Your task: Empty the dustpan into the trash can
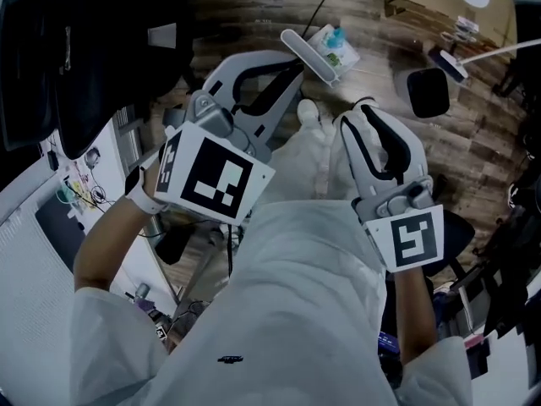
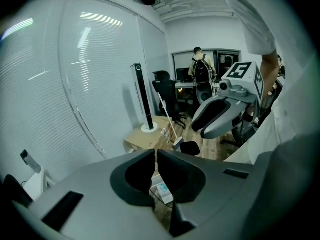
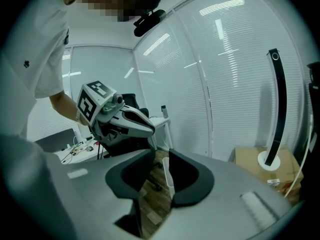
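**Head view.** The dustpan (image 1: 427,93) lies on the floor (image 1: 254,11), to the right of what I take to be the trash can (image 1: 336,49) and well apart from it. The broom (image 1: 448,62) head is just beside the dustpan. My left hand-held gripper (image 1: 283,74) points toward the trash can. My right hand-held gripper (image 1: 359,123) is below the trash can, nearer my body. Neither touches the dustpan.

**Left gripper view.** The jaws are together with nothing between them. The trash can (image 2: 162,190) shows past their tips, and the dustpan (image 2: 190,147) lies beyond it.

**Right gripper view.** The jaws are apart and clamp nothing. Only floor and a slim white piece (image 3: 168,176) show through the gap. The dustpan is not in sight here.

**Assessment.** The task is not begun. Lifting the dustpan, carrying it to the trash can and tipping it are all still to do.
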`<action>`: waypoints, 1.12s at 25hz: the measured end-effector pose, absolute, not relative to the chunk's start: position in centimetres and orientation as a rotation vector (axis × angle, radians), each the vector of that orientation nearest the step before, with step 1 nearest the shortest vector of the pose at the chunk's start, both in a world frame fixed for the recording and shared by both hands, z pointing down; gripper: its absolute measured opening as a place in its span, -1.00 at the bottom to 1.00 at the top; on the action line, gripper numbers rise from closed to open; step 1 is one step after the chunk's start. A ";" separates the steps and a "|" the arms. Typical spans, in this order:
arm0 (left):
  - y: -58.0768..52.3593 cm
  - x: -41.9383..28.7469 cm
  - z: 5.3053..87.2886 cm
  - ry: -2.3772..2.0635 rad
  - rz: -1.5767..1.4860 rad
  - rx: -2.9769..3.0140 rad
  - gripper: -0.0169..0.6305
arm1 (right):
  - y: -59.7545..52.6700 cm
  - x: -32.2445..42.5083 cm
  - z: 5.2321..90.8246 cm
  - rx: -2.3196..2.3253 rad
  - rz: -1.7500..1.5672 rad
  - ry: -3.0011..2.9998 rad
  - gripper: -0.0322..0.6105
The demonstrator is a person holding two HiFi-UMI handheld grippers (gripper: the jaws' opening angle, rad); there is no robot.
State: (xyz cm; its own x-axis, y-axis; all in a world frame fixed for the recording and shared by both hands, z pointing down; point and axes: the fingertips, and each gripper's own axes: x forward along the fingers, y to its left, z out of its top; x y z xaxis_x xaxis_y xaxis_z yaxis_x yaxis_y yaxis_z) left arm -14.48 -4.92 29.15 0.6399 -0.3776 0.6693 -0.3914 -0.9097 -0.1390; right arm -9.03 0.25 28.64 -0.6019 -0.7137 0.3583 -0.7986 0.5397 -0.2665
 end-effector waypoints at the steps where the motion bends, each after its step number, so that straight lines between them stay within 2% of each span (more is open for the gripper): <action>1: -5.2 -14.5 29.8 -0.647 1.161 2.829 -0.92 | 0.1 -9.1 29.3 1.271 0.605 -2.567 -0.52; 3: -5.6 -14.5 31.2 -0.610 1.201 2.834 -0.87 | 0.1 -9.2 30.6 1.247 0.611 -2.562 -0.48; 5: -5.6 -14.3 32.6 -0.562 1.247 2.840 -0.69 | 0.1 -9.4 31.8 1.212 0.609 -2.561 -0.45; 8: -5.4 -14.1 34.2 -0.491 1.308 2.846 -0.61 | 0.0 -9.9 33.5 1.151 0.590 -2.569 -0.38; 15: -5.0 -13.7 37.5 -0.281 1.526 2.888 -0.32 | -0.6 -11.0 37.8 1.085 0.539 -2.569 -0.11; 20: -4.7 -13.4 39.9 -0.030 1.731 2.929 -0.22 | -0.5 -11.4 41.1 1.054 0.523 -2.538 -0.05; 28: -4.1 -12.8 43.7 0.323 1.943 2.902 -0.21 | -0.5 -11.7 45.7 1.031 0.518 -2.516 -0.05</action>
State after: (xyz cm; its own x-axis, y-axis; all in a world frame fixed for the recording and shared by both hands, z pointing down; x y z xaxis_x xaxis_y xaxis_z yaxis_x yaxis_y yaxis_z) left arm -12.84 -4.09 43.72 0.3900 -0.0508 0.9194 0.3457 -0.9174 -0.1973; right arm -11.67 -0.52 45.71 -0.6631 -0.5851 0.4668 -0.7220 0.6646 -0.1926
